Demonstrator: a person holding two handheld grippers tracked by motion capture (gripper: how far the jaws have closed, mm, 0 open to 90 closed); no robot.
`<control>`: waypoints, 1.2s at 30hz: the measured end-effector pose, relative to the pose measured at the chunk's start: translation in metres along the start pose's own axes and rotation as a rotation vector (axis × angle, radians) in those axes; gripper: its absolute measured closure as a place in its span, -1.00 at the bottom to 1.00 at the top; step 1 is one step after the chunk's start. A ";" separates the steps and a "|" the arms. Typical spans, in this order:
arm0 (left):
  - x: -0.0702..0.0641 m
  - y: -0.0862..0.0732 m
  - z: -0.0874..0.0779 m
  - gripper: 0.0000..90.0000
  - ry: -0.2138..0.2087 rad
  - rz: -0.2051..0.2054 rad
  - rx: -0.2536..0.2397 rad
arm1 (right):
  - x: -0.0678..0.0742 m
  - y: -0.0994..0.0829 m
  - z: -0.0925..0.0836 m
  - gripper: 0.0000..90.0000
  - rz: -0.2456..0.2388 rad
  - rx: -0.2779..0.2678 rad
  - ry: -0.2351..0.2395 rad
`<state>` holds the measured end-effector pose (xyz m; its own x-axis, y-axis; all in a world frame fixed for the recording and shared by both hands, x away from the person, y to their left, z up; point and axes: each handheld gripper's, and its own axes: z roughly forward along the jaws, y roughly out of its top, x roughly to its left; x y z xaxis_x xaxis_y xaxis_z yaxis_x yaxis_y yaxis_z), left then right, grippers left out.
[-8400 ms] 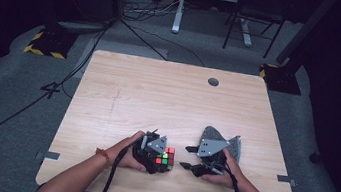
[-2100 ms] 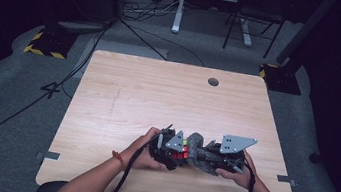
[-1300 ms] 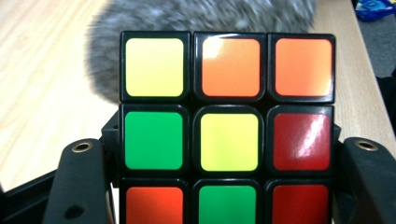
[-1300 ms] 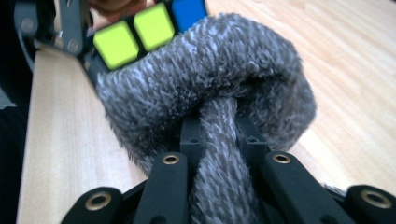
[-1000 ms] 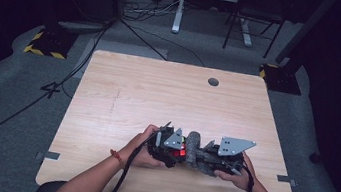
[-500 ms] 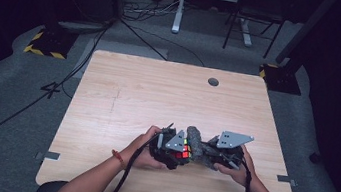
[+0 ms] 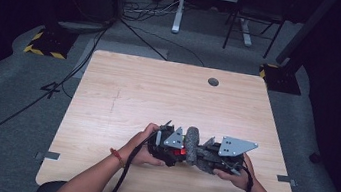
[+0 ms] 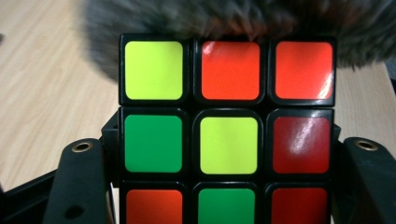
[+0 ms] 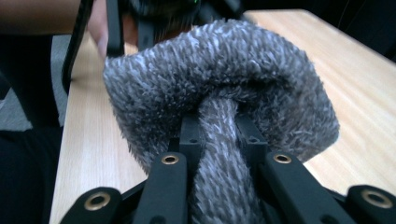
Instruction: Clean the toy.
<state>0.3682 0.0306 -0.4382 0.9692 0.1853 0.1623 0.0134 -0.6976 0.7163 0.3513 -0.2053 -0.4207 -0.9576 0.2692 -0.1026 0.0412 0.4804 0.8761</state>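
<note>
A Rubik's cube (image 8: 229, 126) with red, green and yellow stickers sits between the jaws of my left gripper (image 8: 224, 186), which is shut on its sides. In the high view the left gripper (image 7: 170, 145) holds the cube (image 7: 180, 152) just above the table near the front edge. My right gripper (image 9: 218, 126) is shut on a bunched grey fluffy cloth (image 9: 219, 79). The cloth (image 7: 192, 143) presses against the cube's far face, seen as a grey blur (image 8: 233, 16) behind the cube. The right gripper (image 7: 210, 156) faces the left one.
The wooden table (image 7: 158, 94) has a round cable hole (image 7: 213, 82) near its far edge. Both forearms come in over the front edge, each trailing a black cable. Behind the table are floor cables and desk legs (image 7: 178, 6).
Since the earliest frame the two grippers have come together, with the cloth against the cube. Over the last second the right gripper and cloth shifted only slightly; the left stayed still.
</note>
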 end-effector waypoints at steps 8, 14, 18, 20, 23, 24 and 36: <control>-0.003 0.002 0.000 -0.26 -0.024 0.007 -0.017 | -0.018 -0.004 0.007 0.72 0.057 0.047 -0.069; -0.001 0.005 -0.006 -0.25 -0.018 0.007 -0.060 | -0.030 -0.025 0.014 0.72 0.111 0.162 -0.083; -0.001 0.007 -0.005 -0.26 -0.025 0.010 -0.080 | -0.029 -0.034 0.023 0.72 0.108 0.196 -0.029; -0.001 0.006 -0.003 -0.26 -0.018 0.013 -0.074 | -0.027 -0.031 0.020 0.72 0.102 0.155 -0.007; 0.001 0.003 -0.002 -0.26 -0.022 0.002 -0.067 | -0.028 -0.030 0.014 0.73 0.115 0.118 0.009; 0.001 0.002 -0.001 -0.27 -0.021 0.006 -0.056 | -0.029 -0.032 0.012 0.73 0.124 0.098 0.026; 0.002 -0.002 0.003 -0.33 -0.012 0.005 -0.017 | -0.021 -0.019 -0.004 0.73 0.093 0.011 0.025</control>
<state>0.3703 0.0302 -0.4413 0.9721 0.1731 0.1582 0.0039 -0.6864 0.7272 0.3694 -0.2234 -0.4338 -0.9563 0.2922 -0.0092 0.1331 0.4632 0.8762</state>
